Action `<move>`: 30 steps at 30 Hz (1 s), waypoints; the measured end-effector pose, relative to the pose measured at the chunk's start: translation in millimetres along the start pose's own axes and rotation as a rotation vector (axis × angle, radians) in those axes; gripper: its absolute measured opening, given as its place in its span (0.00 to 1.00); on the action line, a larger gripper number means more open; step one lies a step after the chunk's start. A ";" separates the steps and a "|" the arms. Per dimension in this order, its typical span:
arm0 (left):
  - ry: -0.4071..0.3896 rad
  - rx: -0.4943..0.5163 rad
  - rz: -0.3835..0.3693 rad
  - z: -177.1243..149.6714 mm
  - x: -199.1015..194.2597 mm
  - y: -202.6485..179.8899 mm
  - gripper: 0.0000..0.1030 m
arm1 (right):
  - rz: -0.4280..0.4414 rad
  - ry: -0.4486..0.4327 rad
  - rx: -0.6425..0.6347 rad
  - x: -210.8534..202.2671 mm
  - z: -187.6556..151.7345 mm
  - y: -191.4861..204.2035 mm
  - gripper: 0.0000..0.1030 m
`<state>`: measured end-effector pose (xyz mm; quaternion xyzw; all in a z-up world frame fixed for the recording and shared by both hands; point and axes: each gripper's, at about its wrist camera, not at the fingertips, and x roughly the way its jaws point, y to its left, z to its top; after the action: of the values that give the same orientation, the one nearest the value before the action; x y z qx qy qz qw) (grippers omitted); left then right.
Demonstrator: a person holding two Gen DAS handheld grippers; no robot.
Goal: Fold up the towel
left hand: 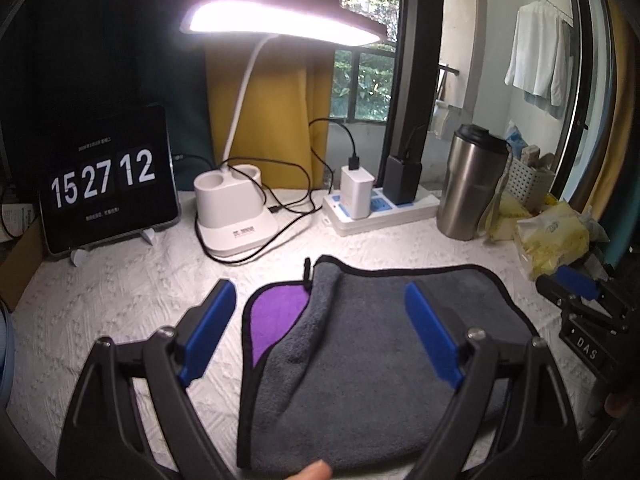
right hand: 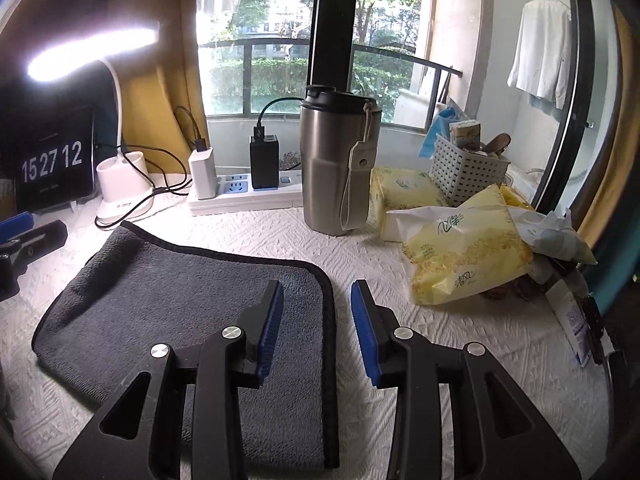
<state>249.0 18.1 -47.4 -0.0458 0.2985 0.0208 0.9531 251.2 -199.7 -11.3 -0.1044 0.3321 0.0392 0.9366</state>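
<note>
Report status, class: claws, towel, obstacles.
Left claw open, right claw open. Towel folded, flat, ungripped. Tumbler and tissue pack stand nearby, clear of towel.

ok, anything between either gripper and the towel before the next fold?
Nothing visible. The left gripper and right gripper are both open directly over the towel, with no object in between. The tumbler and tissue packs stand off its edges.

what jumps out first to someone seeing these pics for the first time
The glaring desk lamp at the back left dominates, with the tablet clock reading 15 27 12 beside it. In front, the grey towel lies folded on the white cloth, purple underside showing at its left, under the open left claw and right claw.
</note>
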 end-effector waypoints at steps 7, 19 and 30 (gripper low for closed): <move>-0.015 0.000 0.007 -7.0 -22.8 2.3 0.85 | 0.006 -0.023 -0.003 -22.2 -5.6 4.7 0.36; -0.043 0.001 0.006 -18.2 -59.9 3.6 0.85 | 0.011 -0.054 -0.015 -57.9 -15.6 9.8 0.36; -0.087 -0.007 0.003 -27.4 -98.9 5.7 0.85 | 0.026 -0.080 -0.022 -91.6 -28.6 13.5 0.36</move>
<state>151.9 19.8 -13.7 -0.0479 0.2566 0.0252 0.9650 160.6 -193.2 22.5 -0.1086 0.2953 0.0590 0.9474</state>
